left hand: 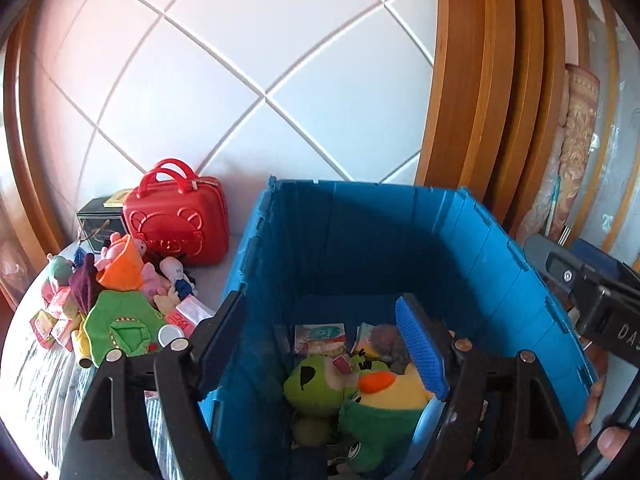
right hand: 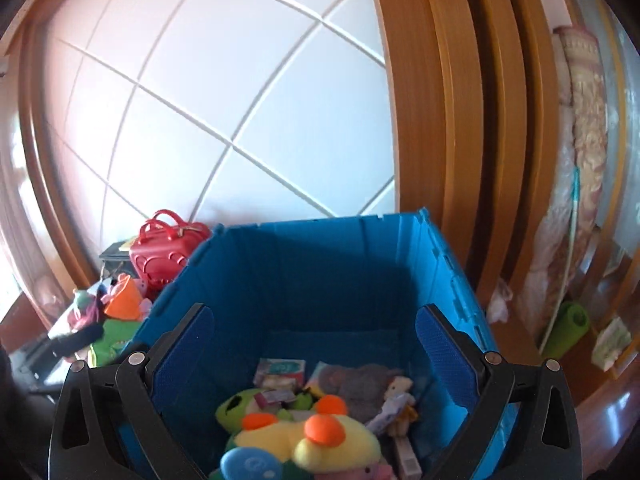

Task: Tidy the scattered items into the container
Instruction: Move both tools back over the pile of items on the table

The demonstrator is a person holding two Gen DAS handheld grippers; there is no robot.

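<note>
Standing upright blue crate [left hand: 360, 240], plush toys [right hand: 320, 436] inside

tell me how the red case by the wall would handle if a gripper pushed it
The red case looks like a hard moulded shell, so it would probably slide stiffly rather than fold. It stands upright on a narrow base, so a high push might tip it. Its glossy surface may be slippery; the handles seem easier to grip.

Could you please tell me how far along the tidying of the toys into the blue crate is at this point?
Partly done. The blue crate already holds a yellow duck plush, a green plush and some packets. Nothing is in hand: the left gripper and right gripper are both open over the crate. Left: the toy pile beside it, including an orange plush and small packets, near the red case.
</note>
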